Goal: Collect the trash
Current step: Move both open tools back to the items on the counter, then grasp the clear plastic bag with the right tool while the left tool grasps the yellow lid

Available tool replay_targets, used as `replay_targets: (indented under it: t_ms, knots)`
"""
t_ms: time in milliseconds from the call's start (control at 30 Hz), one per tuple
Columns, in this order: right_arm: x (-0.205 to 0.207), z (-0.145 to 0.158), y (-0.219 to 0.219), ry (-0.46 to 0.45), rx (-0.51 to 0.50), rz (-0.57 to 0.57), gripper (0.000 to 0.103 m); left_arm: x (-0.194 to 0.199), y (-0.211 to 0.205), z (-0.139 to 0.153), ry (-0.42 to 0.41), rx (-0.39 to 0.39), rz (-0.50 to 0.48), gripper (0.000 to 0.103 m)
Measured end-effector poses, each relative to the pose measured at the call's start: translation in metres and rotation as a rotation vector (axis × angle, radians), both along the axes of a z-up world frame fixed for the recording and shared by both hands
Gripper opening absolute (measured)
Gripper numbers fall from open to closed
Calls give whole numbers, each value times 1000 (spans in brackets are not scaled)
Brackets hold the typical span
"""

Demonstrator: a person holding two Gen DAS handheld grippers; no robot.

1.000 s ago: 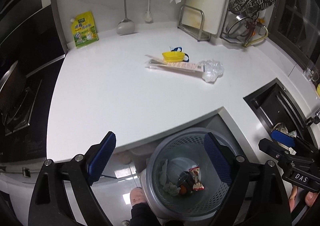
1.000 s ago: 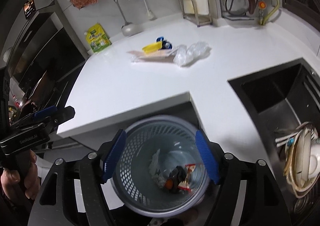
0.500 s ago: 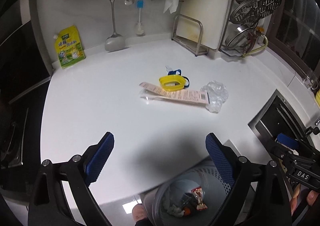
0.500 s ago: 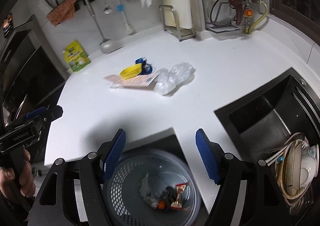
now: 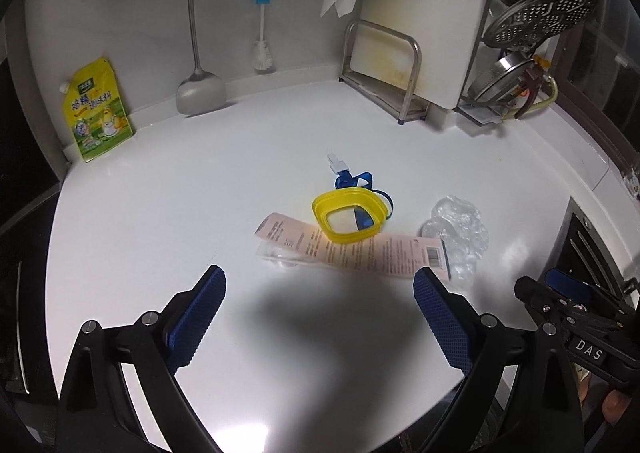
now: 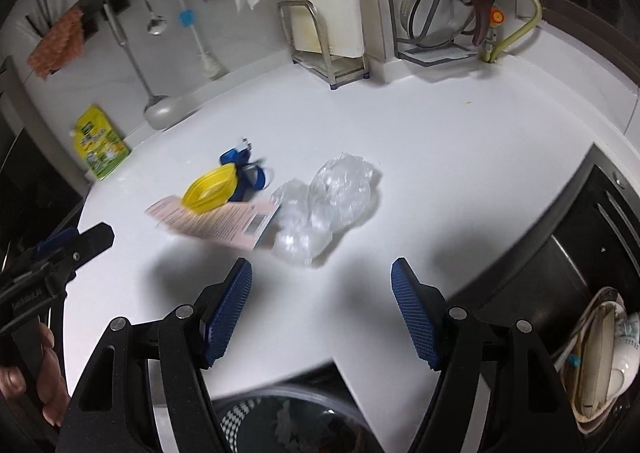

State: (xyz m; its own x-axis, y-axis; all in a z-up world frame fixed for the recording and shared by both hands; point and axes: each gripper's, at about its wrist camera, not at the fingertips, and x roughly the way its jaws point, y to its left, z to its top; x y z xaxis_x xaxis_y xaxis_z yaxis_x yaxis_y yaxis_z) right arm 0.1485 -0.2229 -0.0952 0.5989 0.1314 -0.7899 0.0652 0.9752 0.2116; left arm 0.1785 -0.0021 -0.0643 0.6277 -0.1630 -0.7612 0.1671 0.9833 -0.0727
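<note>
Trash lies mid-counter: a pink printed package [image 5: 352,249] [image 6: 216,223], a yellow plastic ring [image 5: 349,216] [image 6: 210,188] on its far side, a blue strap with a white clip [image 5: 352,179] [image 6: 246,169] behind that, and crumpled clear plastic [image 5: 458,237] [image 6: 324,205] at the right. My left gripper [image 5: 318,317] is open and empty, just short of the package. My right gripper [image 6: 322,305] is open and empty, just short of the clear plastic. The mesh trash bin [image 6: 288,421] shows below the counter edge, holding earlier trash.
A yellow-green pouch [image 5: 96,109] leans on the back wall at left, with a hanging spatula [image 5: 198,65] and brush [image 5: 262,49]. A cutting board in a metal rack [image 5: 400,65] and pot lids [image 5: 532,53] stand back right. A black sink [image 6: 568,269] with dishes lies right.
Both grippers have moved from over the trash bin up and forward over the counter toward the trash pile. The bin has dropped out of the left wrist view.
</note>
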Motion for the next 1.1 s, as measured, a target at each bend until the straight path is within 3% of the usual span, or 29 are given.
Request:
replay_targets:
  t_ms: [500, 967, 1000, 1067, 1100]
  knots:
    - [77, -35, 5, 74, 3, -24, 70, 44, -2, -24, 29, 6, -10, 93]
    - [92, -65, 9, 158, -7, -15, 70, 48, -3, -32, 42, 5, -16, 93]
    - [92, -66, 9, 157, -4, -11, 69, 48, -3, -32, 41, 5, -17, 93]
    - [92, -66, 9, 156, 27, 9, 49, 48, -5, -33, 43, 6, -16, 93]
    - [92, -66, 10, 153, 38, 15, 45, 48, -5, -34, 45, 6, -15, 93]
